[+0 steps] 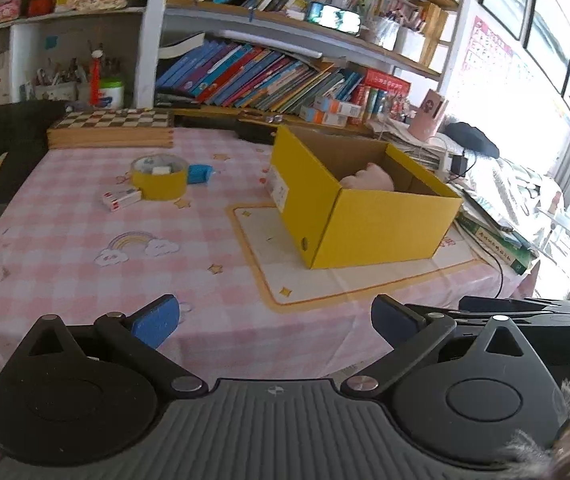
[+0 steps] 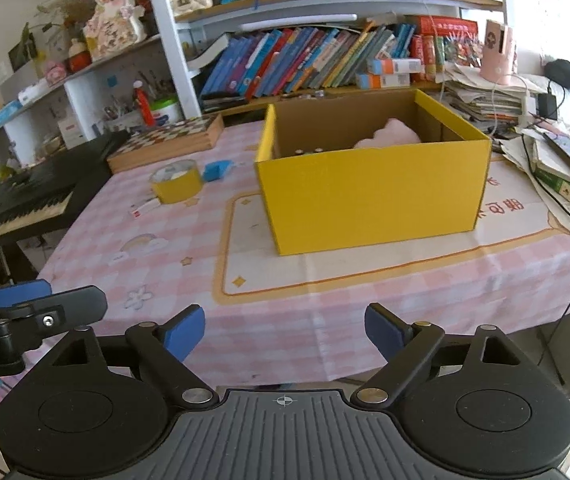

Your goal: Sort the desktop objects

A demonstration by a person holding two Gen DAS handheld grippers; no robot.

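Both the left gripper point(image 1: 275, 322) and right gripper point(image 2: 285, 332) had their fingers spread apart, empty, near the yellow box point(image 2: 373, 196). Inside the box lay a pink plush point(image 2: 389, 136). Left of the box sat a yellow tape roll point(image 1: 159, 178), a blue sharpener point(image 1: 199, 173) and an eraser point(image 1: 121, 199).

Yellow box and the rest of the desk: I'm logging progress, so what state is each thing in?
yellow box: open-topped, pink soft item inside
tape roll: lying flat on the tablecloth
blue block: behind the roll
small white box: lying flat
left gripper: open, empty
right gripper: open, empty
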